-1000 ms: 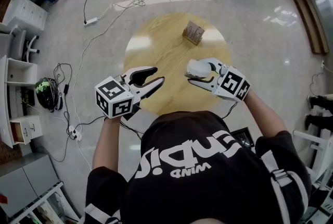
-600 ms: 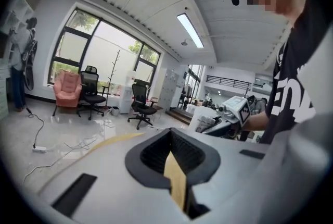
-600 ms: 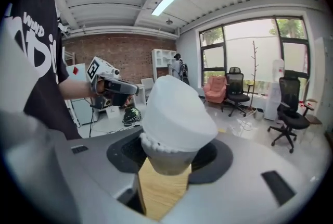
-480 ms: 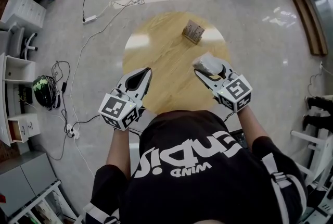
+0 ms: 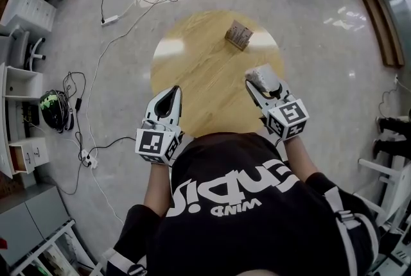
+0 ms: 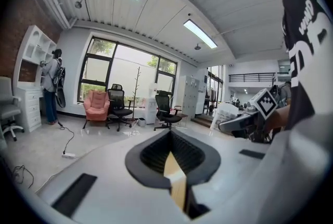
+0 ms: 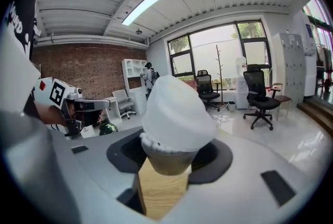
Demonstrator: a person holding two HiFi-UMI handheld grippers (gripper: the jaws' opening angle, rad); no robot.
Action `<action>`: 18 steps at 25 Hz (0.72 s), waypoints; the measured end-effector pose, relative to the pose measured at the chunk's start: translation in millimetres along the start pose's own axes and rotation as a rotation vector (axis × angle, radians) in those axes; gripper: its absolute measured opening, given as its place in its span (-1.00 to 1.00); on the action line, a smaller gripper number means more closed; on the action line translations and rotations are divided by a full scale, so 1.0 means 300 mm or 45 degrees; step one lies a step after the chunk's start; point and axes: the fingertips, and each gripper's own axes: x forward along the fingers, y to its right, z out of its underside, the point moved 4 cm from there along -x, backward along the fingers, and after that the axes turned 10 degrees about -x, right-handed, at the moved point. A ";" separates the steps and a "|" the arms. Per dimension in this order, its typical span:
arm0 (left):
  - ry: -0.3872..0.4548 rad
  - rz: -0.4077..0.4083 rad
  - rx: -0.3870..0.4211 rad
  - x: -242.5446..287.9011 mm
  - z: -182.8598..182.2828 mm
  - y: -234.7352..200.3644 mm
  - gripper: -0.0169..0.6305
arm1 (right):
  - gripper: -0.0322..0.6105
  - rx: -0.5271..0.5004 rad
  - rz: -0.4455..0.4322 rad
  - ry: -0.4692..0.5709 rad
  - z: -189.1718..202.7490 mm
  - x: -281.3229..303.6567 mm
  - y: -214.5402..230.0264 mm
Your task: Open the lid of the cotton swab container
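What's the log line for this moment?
left gripper: shut, empty | right gripper: shut on container | lid: on

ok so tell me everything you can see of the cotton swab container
The cotton swab container is a small round tub, plastic by the look of it. It has a frosted white lid that narrows to a rounded top and a clear, darker lower cup. A ring of white swab tips shows just under the lid's edge. The lid appears to be on. The right gripper clamps the lower cup between its jaws and holds the container over the round wooden table, apparently lifted off it. Nothing else touches it.
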 end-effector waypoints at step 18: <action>-0.026 0.013 -0.026 -0.008 0.012 0.004 -0.91 | -0.28 -0.036 0.010 0.069 -0.025 -0.004 -0.025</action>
